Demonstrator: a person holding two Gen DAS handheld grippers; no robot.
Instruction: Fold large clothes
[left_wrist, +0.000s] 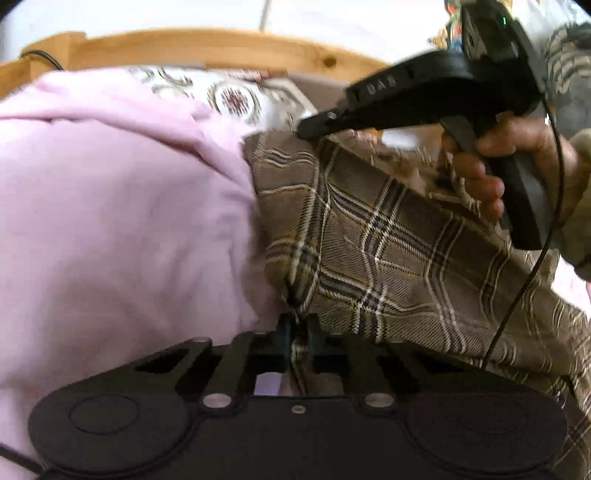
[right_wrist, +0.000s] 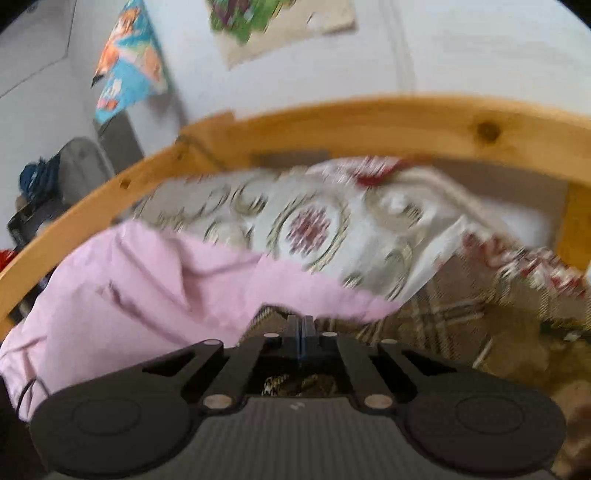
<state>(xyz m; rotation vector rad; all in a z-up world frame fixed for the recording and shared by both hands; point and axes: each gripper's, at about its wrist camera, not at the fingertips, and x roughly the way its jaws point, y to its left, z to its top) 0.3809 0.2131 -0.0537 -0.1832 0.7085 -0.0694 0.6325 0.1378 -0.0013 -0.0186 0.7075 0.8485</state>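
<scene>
A brown plaid garment (left_wrist: 388, 240) lies over a pink cloth (left_wrist: 110, 203) on a bed. At the bottom of the left wrist view, my left gripper (left_wrist: 299, 332) is shut on a bunched edge of the plaid garment. My right gripper (left_wrist: 306, 129), held by a hand (left_wrist: 517, 147), pinches the garment's far corner, and a taut fold runs between the two grippers. The right wrist view is blurred. In it the right gripper (right_wrist: 301, 328) has its jaws together over the plaid garment (right_wrist: 443, 314), beside the pink cloth (right_wrist: 147, 288).
A floral bedspread (right_wrist: 306, 225) lies beyond the clothes. A wooden bed rail (right_wrist: 369, 122) curves behind it, seen too as the rail (left_wrist: 184, 46). A black cable (left_wrist: 524, 280) hangs from the right gripper across the plaid. Posters hang on the white wall.
</scene>
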